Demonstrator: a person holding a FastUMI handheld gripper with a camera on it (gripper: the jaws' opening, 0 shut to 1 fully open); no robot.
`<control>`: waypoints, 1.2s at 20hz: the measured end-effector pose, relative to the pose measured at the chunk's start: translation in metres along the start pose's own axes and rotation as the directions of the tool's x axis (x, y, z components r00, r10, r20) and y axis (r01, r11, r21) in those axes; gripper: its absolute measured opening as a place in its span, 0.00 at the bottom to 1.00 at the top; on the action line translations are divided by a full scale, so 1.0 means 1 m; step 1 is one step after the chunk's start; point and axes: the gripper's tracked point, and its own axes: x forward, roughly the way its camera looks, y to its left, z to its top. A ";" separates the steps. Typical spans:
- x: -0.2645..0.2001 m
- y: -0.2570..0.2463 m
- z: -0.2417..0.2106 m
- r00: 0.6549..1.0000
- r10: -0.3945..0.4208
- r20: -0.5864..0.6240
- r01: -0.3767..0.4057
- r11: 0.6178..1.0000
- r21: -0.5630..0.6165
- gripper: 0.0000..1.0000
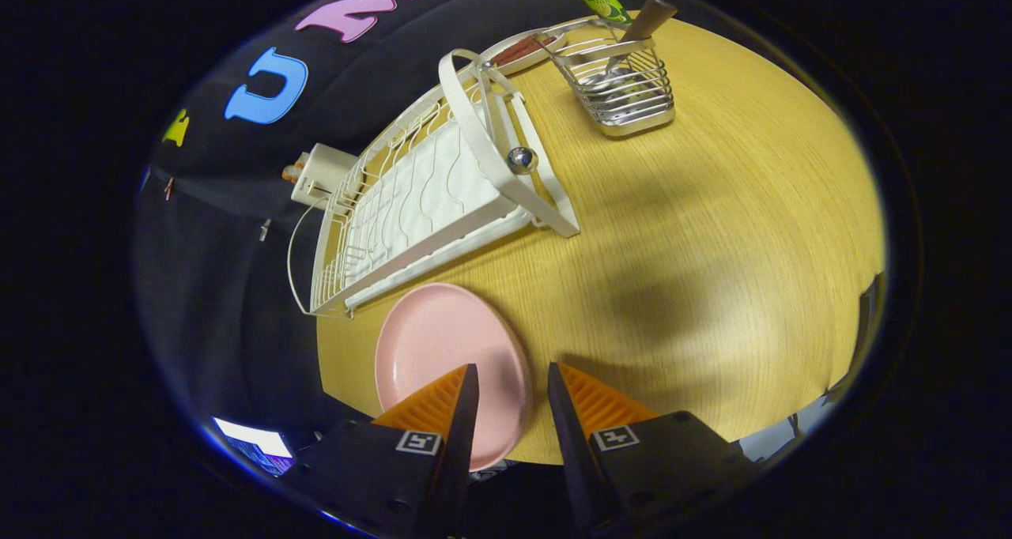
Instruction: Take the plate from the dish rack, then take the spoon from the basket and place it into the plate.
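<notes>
Pink round plate [443, 349] is laid flat on the wooden table, lower centre-left of frame, just beside the near end of the white dish rack [411, 199], which is seen empty, running diagonally through the upper left. Spoon [644, 24], wooden-handled, is stood tilted in the wire basket [628, 88], top centre-right.

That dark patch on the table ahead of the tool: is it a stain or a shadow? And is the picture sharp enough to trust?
Gripper view: a soft-edged shadow on the table, not a stain, lying ahead of the open tool; fisheye bends the dish rack; pink plate and basket read sharp; glare only on the rack's chrome knob.
</notes>
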 end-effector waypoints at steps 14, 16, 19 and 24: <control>-0.121 -0.051 0.172 0.842 -0.198 0.502 0.355 0.904 -0.239 0.87; -0.117 -0.058 0.191 0.832 -0.207 0.515 0.380 0.889 -0.256 0.84; -0.103 -0.059 0.206 0.826 -0.198 0.527 0.392 0.875 -0.285 0.76; -0.078 -0.058 0.218 0.823 -0.183 0.538 0.419 0.835 -0.357 0.63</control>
